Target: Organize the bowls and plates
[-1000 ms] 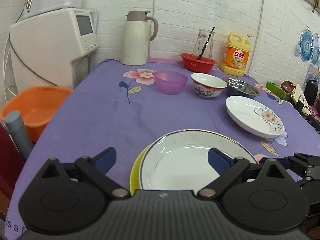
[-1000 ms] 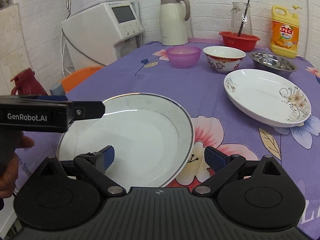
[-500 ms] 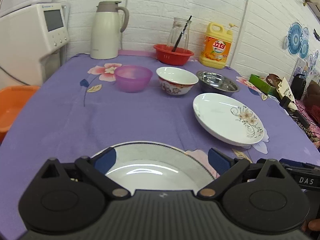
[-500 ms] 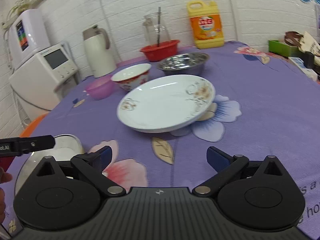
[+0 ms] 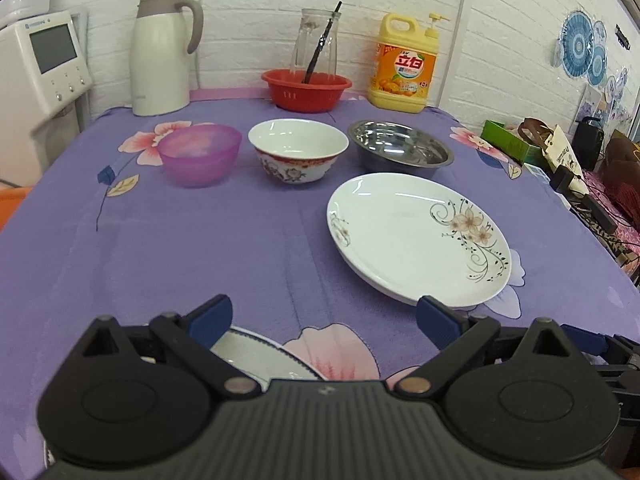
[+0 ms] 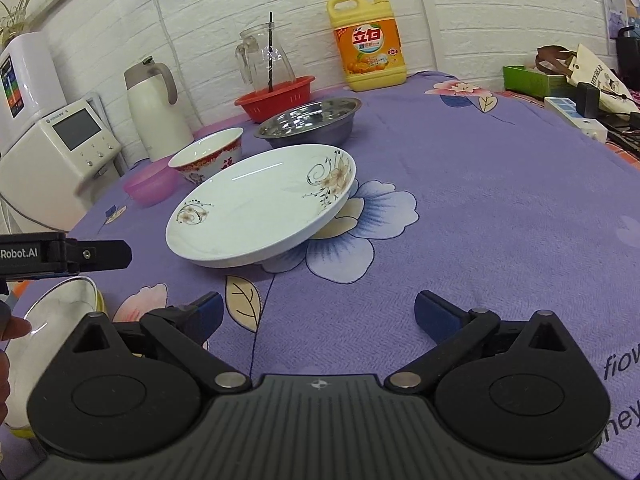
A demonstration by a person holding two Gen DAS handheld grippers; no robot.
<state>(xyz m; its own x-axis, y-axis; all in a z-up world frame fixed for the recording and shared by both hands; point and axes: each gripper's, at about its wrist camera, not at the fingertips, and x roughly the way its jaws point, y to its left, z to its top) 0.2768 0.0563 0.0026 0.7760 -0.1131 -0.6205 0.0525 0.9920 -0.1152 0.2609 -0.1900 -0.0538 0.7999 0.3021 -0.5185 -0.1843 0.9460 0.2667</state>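
1. Left tool (image 5: 323,322) and right tool (image 6: 318,314) are both spread wide, grasping nothing, above the purple-clothed desk (image 5: 200,248).
2. Only the right view shows a yellow plate (image 6: 98,300) beneath the white dark-rimmed plate (image 6: 52,312).
3. Ahead: one white flower-patterned plate (image 5: 416,236); three bowls, namely purple plastic (image 5: 200,154), red-patterned ceramic (image 5: 298,150) and steel (image 5: 400,152).

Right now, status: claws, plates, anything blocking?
Both claws open, empty: left claw, right claw. Floral plate free on the cloth, ahead of right claw. Rimmed plate stacked on yellow one, near-left. Nothing blocking.
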